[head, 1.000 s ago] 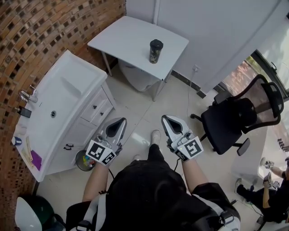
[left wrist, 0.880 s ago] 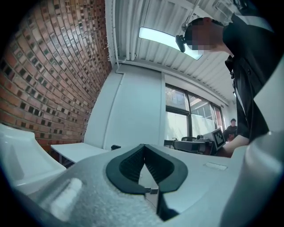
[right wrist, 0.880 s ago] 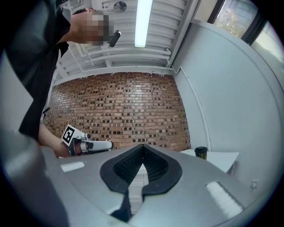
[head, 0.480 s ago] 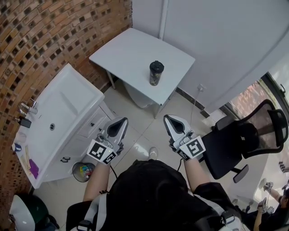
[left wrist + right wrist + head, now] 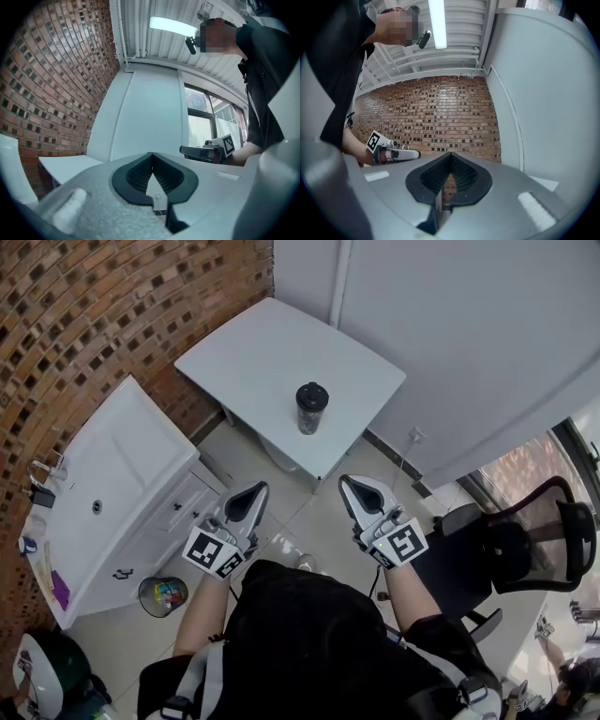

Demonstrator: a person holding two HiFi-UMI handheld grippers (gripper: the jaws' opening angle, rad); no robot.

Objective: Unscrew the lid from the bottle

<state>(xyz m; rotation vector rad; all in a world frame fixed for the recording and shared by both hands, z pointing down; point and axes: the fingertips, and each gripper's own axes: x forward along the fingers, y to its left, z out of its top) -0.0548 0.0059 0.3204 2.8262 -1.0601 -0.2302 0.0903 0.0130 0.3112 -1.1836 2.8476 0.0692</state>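
A dark bottle (image 5: 310, 409) with a black lid stands upright near the front edge of a white square table (image 5: 253, 352) in the head view. My left gripper (image 5: 256, 489) and right gripper (image 5: 346, 483) are held side by side at waist height, short of the table, both shut and empty. The left gripper (image 5: 152, 157) shows its jaws closed tip to tip against a white wall, with the right gripper (image 5: 206, 151) seen beside it. The right gripper (image 5: 451, 157) is likewise closed before a brick wall, the left gripper (image 5: 391, 152) showing at its left. The bottle is in neither gripper view.
A white washbasin cabinet (image 5: 112, 484) stands at the left against the brick wall (image 5: 84, 315), with a small bin (image 5: 161, 594) at its foot. A black office chair (image 5: 525, 549) is at the right. A white wall (image 5: 469, 343) rises behind the table.
I have walked toward the table: the table and bottle have come nearer and lower in the head view, the chair has slid off to the right. Both grippers stay shut.
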